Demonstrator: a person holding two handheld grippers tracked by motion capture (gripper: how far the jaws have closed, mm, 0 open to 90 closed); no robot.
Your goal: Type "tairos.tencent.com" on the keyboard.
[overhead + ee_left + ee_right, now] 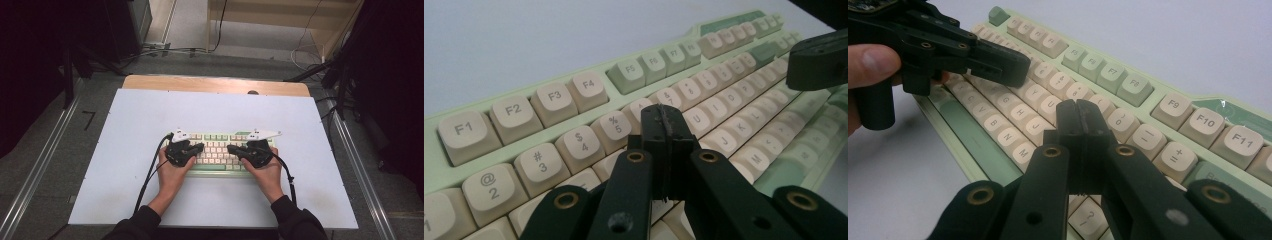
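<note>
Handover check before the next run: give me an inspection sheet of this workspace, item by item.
Surface: white sheet over a wooden table, bare around the keyboard.
Job's things: green and cream keyboard, lying flat near the person.
Clutter: nothing seen.
Grippers: left gripper and right gripper both have jaws closed, empty, poised over the keys, tips pointing toward each other.
Cables: one black cable trails from each gripper toward the person.
Surroundings: grey floor, loose floor cables, dark equipment at both sides.

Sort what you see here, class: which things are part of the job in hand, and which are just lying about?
In the job:
- pale green keyboard with cream keycaps
- left gripper, jaws shut over the keys
- right gripper, jaws shut over the keys

Lying about:
- white table mat
- loose cables on the grey floor
</note>
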